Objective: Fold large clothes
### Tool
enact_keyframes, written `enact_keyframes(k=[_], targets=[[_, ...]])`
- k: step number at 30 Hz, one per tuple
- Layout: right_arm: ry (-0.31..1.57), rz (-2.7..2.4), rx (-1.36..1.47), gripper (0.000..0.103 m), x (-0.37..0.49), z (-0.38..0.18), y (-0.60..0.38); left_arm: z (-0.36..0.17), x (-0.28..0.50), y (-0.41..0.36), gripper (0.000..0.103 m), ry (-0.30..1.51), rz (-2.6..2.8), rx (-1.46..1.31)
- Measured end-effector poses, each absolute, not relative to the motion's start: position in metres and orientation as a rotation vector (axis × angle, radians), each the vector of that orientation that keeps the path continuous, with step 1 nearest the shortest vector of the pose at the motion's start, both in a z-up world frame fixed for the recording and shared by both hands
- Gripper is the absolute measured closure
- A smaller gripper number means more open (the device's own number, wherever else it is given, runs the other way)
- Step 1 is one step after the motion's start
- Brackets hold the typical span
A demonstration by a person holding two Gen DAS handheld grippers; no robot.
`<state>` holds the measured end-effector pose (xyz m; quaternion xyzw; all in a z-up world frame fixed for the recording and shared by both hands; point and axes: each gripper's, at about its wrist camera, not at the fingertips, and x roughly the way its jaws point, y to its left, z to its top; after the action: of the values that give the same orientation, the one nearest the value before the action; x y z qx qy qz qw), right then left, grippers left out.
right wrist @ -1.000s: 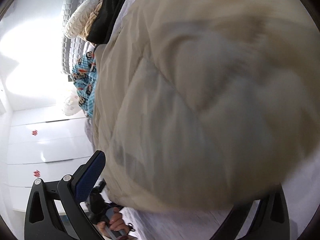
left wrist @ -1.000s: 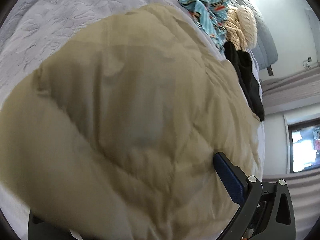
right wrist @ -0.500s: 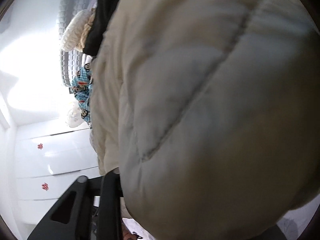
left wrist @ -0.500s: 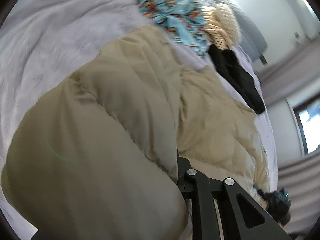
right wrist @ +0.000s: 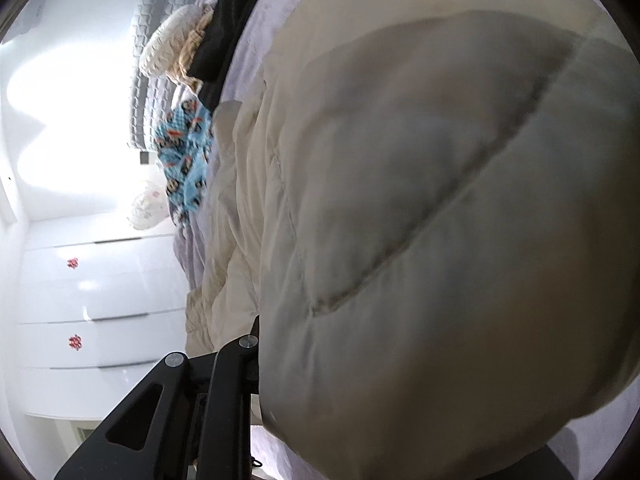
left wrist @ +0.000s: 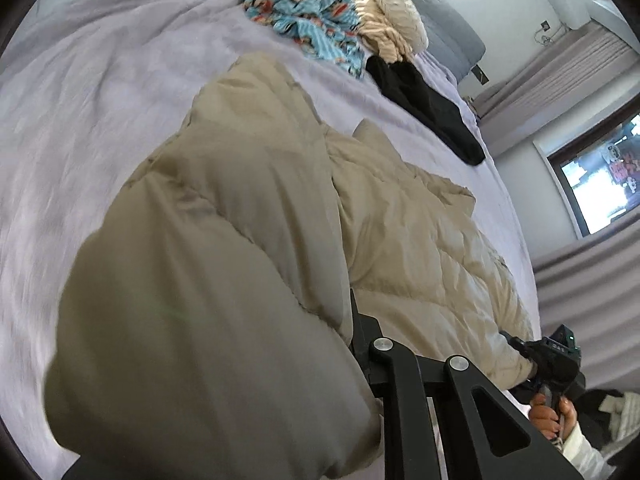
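Note:
A large beige quilted down jacket (left wrist: pixel 400 216) lies on a lilac bed (left wrist: pixel 80 120). My left gripper (left wrist: pixel 352 320) is shut on a thick fold of the jacket, which bulges over the near fingers and hides the fingertips. My right gripper (right wrist: pixel 260 344) is shut on another puffy part of the same jacket (right wrist: pixel 440 200), which fills most of the right wrist view. The right gripper also shows in the left wrist view (left wrist: pixel 548 356), at the jacket's lower right edge, held by a hand.
At the bed's far end lie a blue patterned garment (left wrist: pixel 304 12), a cream knit (left wrist: pixel 392 20) and a black garment (left wrist: pixel 424 104). A grey headboard (left wrist: pixel 452 20) stands behind them. White drawers (right wrist: pixel 92 280) stand at one side, a window (left wrist: pixel 600 176) at the other.
Both grippers went from open to shut on the jacket and lifted folds of it. The left wrist view has swung so more of the bed and the far garments show.

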<state>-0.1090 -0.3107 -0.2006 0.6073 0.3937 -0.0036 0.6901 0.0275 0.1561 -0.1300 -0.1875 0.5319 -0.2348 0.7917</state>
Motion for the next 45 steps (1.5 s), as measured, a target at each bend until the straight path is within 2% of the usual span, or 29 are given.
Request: enact_keyframes(k=[8,9,10,12,13,19,22,27,29,33,36,45], targets=[[0.965,0.002,1.363,0.078,-0.165,-0.217,-0.306,-0.155,-0.062,0.180,0.083,1.248,-0.440,-0.407],[0.978,-0.004,1.365,0.077,-0.167,-0.221,-0.307,-0.159,-0.067,0.181,0.079,1.262,-0.409,-0.405],[0.990,-0.010,1.369,0.071,-0.172,-0.224,-0.307,-0.159,-0.070,0.182,0.071,1.269,-0.370,-0.384],[1.027,-0.041,1.360,0.057,-0.173,-0.224,-0.309,-0.152,-0.076,0.188,0.064,1.263,-0.317,-0.350],[1.070,-0.061,1.322,0.050,-0.174,-0.219,-0.310,-0.148,-0.078,0.192,0.064,1.259,-0.307,-0.341],[1.140,-0.012,1.011,0.052,-0.190,-0.164,-0.301,-0.099,-0.100,0.230,0.064,1.175,-0.160,-0.218],[1.127,0.091,0.925,0.070,-0.204,-0.140,-0.286,-0.081,-0.092,0.236,0.064,1.122,-0.143,-0.226],[1.079,0.017,0.812,0.071,-0.201,-0.123,-0.283,-0.101,-0.069,0.215,0.064,1.157,-0.192,-0.195],[1.091,-0.064,0.757,0.071,-0.200,-0.136,-0.291,-0.128,-0.060,0.206,0.064,1.212,-0.137,-0.131],[1.174,-0.173,0.677,0.074,-0.188,-0.163,-0.294,-0.163,-0.054,0.225,0.064,1.285,-0.135,-0.218],[1.208,-0.195,0.710,0.074,-0.188,-0.180,-0.297,-0.159,-0.052,0.227,0.064,1.298,-0.136,-0.202],[1.240,-0.189,0.771,0.067,-0.182,-0.157,-0.274,-0.113,-0.071,0.201,0.064,1.309,-0.134,-0.065]])
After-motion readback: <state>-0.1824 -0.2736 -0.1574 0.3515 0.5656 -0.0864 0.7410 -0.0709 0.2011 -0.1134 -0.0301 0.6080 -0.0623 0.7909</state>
